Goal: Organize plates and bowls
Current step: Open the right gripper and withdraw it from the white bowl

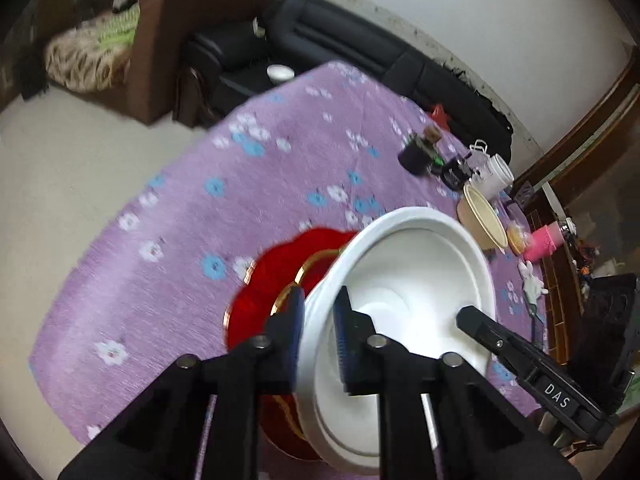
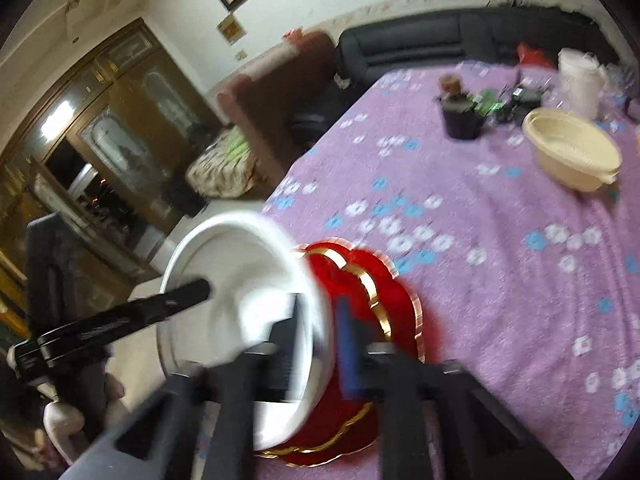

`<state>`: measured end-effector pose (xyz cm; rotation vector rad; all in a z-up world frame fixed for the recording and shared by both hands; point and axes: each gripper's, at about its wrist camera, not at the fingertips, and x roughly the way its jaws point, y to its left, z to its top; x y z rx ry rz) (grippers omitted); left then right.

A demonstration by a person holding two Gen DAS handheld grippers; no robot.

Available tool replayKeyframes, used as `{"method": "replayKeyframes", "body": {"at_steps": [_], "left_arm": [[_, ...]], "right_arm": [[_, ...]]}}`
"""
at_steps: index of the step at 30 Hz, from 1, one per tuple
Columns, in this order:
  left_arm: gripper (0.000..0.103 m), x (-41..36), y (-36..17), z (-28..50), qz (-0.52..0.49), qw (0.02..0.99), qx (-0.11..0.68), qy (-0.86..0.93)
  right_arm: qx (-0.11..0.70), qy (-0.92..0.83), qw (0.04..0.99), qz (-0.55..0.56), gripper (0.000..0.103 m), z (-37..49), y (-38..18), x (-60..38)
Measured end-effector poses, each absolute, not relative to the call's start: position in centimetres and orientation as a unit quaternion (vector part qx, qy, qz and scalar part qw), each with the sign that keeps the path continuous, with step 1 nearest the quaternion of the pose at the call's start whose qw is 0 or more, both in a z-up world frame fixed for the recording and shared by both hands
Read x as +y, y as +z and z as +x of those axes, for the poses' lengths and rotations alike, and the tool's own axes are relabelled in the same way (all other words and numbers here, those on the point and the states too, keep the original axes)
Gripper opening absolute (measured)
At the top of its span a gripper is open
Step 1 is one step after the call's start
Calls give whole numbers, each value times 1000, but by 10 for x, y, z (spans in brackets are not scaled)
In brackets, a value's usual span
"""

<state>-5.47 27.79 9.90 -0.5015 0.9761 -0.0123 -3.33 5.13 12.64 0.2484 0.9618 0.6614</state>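
1. Left wrist view: left gripper (image 1: 320, 320) clamps rim of white bowl (image 1: 420, 280), held tilted over red plate (image 1: 272, 276).
2. Right gripper (image 2: 320, 332) grips opp. rim of the bowl.
3. Red plate lies on purple tablecloth (image 2: 500, 280); cream bowl (image 2: 572, 152) well apart.

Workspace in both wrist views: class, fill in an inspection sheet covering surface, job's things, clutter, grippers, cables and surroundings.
Surface: table under purple flowered cloth.
Job's things: white bowl held tilted on its rim; red plate with gold trim beneath it; beige bowl apart, farther back.
Clutter: dark pot, white cup, pink item.
Grippers: left gripper and right gripper each clamp the white bowl's rim, on opposite sides.
Cables: nothing seen.
Surroundings: black sofa, brown armchair, wooden cabinet.
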Motion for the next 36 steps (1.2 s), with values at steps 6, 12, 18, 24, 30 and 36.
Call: {"method": "replayKeyframes", "body": {"at_steps": [6,12,18,24,30,36], "left_arm": [[14,276,107,-52,-237,847,476,-8],[14,269,101,-50,-206,841,499,8],[72,268,111,-63,-178,856,485,30],[78,276,138,-85,-181,881,434,47],[84,257,152,-100,-193,893,406,15],[84,219,151,-98,-187,888,416,-49]], "right_arm": [[484,321,795,175,9,-18,133,39],[510,310,785,165,9,-13,129,46],[503,295,798,153,11,-16,121,47],[456,294,826,154,47,-27,137,34],[440,265,840,174,49,-25,137,-4],[450,180,849,209,48,-9,111,-79]]}}
